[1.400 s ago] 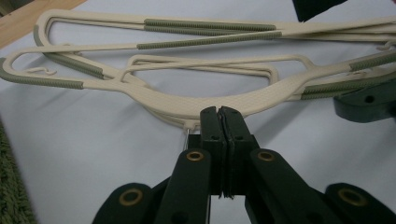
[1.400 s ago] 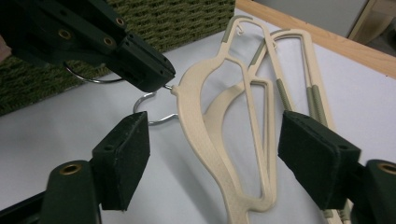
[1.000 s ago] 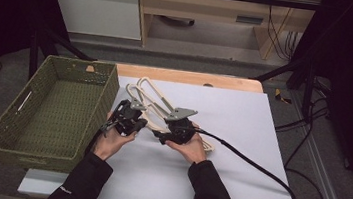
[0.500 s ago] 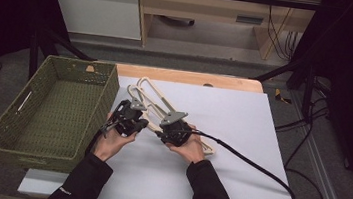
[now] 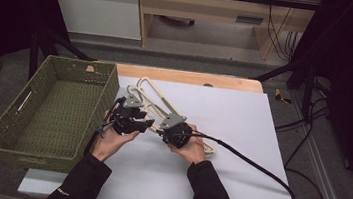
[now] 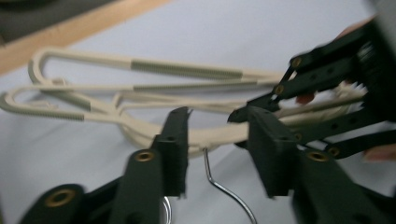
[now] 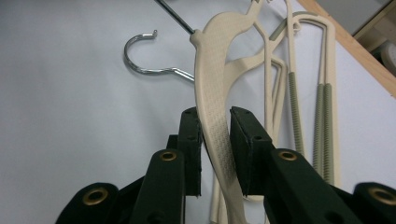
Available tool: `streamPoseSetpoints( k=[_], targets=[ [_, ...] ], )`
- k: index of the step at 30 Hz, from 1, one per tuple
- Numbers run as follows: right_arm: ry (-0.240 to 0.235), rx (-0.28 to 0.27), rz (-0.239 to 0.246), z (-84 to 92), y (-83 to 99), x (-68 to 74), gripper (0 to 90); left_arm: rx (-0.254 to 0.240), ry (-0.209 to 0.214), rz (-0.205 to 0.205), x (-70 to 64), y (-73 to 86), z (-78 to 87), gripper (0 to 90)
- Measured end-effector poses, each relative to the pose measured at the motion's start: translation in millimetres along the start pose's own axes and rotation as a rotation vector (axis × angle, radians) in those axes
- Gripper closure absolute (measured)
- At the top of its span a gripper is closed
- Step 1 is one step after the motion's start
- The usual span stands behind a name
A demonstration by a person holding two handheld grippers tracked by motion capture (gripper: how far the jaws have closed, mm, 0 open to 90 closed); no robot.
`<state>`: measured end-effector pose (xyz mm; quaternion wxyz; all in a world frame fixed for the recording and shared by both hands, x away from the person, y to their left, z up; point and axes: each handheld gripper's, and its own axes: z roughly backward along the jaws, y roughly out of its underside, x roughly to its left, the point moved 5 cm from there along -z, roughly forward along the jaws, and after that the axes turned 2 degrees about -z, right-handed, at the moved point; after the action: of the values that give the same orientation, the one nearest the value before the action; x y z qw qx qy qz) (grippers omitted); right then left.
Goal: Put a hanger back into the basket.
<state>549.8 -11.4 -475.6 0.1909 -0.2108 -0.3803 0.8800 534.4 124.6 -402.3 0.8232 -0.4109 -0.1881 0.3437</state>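
R gripper (image 7: 215, 140) clamps hanger (image 7: 212, 84); L gripper (image 6: 217, 149) opening.

A rectangular olive-green woven basket (image 5: 52, 110) with cut-out handles sits at the left edge of the white table top (image 5: 259, 154). A light wooden strip (image 5: 192, 77) runs along the table's far edge.

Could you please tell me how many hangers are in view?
2, overlapping mid-table: one hanger sits between the right tongs, whose jaws have just been closing on it; the other hanger lies flat beside it. A third may be hidden in the stack.
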Motion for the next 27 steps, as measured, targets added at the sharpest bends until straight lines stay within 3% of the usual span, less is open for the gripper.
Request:
streamPoseSetpoints(
  k=[2, 5, 7, 9, 16, 22, 24, 27],
  targets=[
    [0.014, -0.009, 0.005, 1.8, -1.4, -1.9, 75.6, -0.063, -0.015, -0.008, 0.5, -6.8, 12.4, 43.3],
    [0.026, -0.025, 0.001, 6.3, -4.7, -4.3, 77.2, -0.114, -0.026, -0.037, 2.8, -12.5, 27.8, 30.1],
    [0.041, -0.040, -0.003, 9.8, -7.4, -7.0, 78.4, -0.165, -0.036, -0.022, 4.5, -16.5, 36.7, 20.9],
    [0.055, -0.047, -0.003, 13.5, -9.7, -10.1, 79.6, -0.183, -0.031, -0.015, 6.5, -17.8, 43.8, 14.7],
    [0.100, -0.057, -0.007, 26.1, -16.0, -23.0, 84.0, -0.219, -0.005, 0.005, 14.9, -16.8, 64.4, 6.9],
    [0.139, -0.064, -0.028, 39.3, -20.0, -42.0, 86.8, -0.206, -0.001, 0.004, 18.2, -11.3, 63.2, 4.2],
    [0.118, -0.078, -0.052, 44.2, -21.9, -45.4, 86.8, -0.200, -0.003, 0.000, 18.7, -9.4, 61.5, 3.9],
    [0.121, -0.090, -0.041, 54.4, -24.1, -49.8, 86.8, -0.183, -0.011, -0.012, 19.1, -6.7, 58.7, 4.0]
  ],
)
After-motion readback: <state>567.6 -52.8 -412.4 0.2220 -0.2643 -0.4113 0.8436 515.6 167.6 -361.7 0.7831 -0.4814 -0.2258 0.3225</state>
